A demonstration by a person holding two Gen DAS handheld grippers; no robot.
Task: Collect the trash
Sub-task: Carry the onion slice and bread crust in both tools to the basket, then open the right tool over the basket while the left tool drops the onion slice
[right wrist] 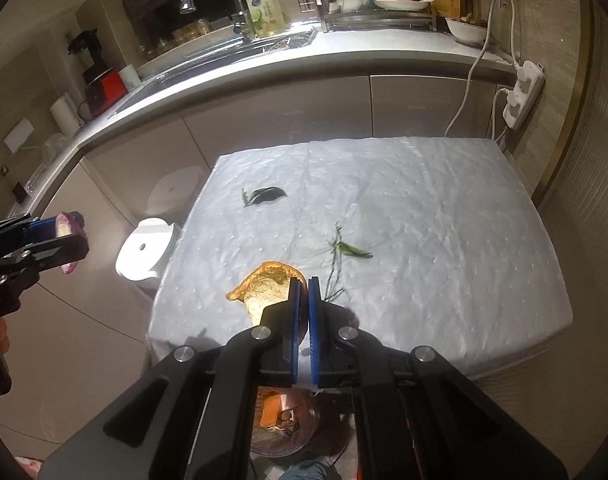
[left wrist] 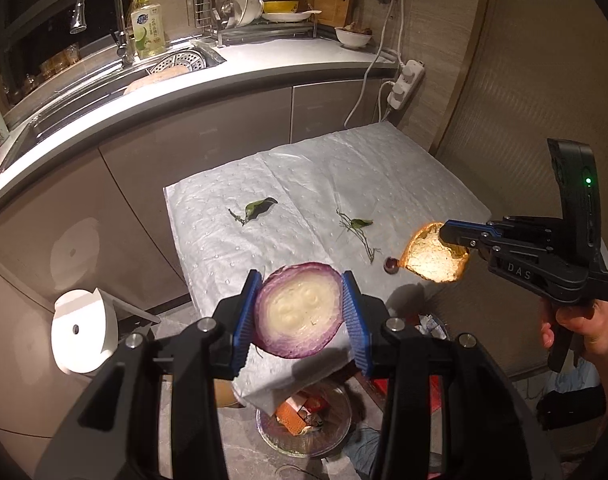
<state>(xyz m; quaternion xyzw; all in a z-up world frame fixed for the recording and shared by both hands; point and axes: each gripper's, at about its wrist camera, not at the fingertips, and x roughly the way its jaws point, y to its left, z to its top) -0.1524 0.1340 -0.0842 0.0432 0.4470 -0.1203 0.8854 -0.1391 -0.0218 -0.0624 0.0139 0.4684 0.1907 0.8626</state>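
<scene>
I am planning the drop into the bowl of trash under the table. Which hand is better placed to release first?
Probably the left. Its gripper holds the onion slice at the table's near edge, with the bowl of trash showing just beneath. The right gripper holds its orange peel over the table, further from the bowl.

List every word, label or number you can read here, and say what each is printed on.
"DAS": raised letters on the black body of the right gripper, in the left wrist view.
"2": large digit on the green-and-white carton by the sink; its other print is too small to read.
Soap bottle label: blurred, unreadable.
</scene>
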